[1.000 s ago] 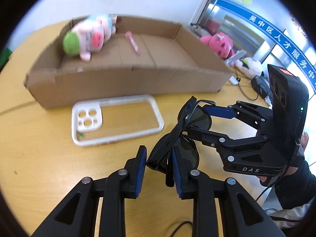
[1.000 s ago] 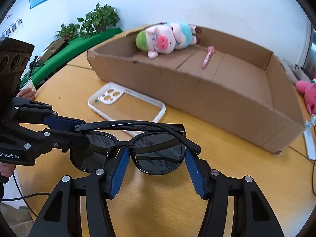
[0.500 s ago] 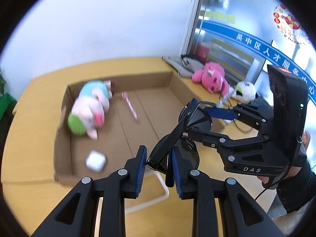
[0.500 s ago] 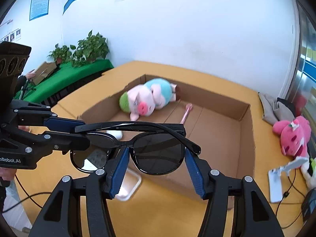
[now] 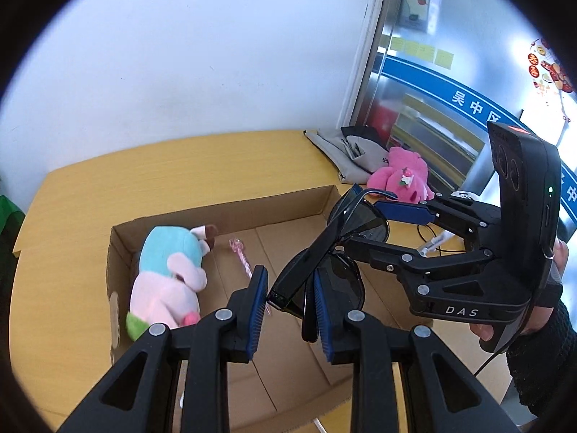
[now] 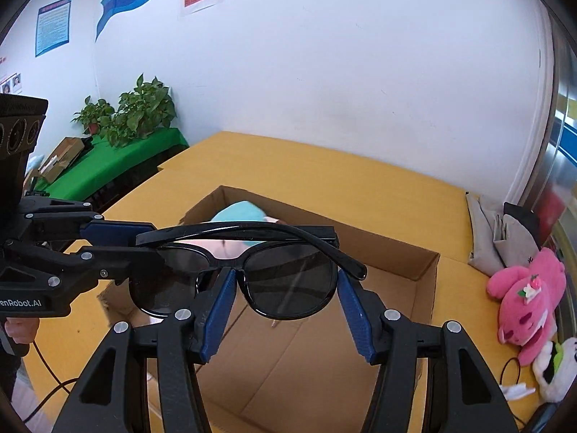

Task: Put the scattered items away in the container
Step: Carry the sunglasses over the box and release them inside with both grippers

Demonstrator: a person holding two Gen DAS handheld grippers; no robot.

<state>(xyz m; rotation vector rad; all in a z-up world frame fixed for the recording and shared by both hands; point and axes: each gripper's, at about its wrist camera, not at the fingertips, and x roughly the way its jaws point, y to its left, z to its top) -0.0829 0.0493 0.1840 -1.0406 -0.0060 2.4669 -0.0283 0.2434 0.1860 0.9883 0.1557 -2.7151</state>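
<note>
Black sunglasses [image 5: 313, 256] [image 6: 292, 281] hang in the air over the open cardboard box [image 5: 223, 209] [image 6: 396, 241], held by both grippers. My left gripper [image 5: 288, 288] [image 6: 151, 241] is shut on one end of the folded frame. My right gripper [image 6: 286, 278] [image 5: 360, 223] is shut across the other lens, one blue pad at each side. In the box lie a pink and blue pig plush [image 5: 166, 270] [image 6: 238, 213] at the left end and a pink pen [image 5: 241, 252] beside it. The glasses hide part of the box floor.
The box sits on a yellow wooden table [image 5: 180, 173]. A pink plush toy [image 5: 400, 176] [image 6: 523, 296], a grey bag [image 5: 346, 151] [image 6: 487, 231] and a white plush [image 6: 555, 371] lie right of the box. A green-covered table with plants [image 6: 108, 162] stands at the left.
Both grippers have risen with the sunglasses and carried them from the table in front of the box to above its inside. The white phone case has dropped out of view.
</note>
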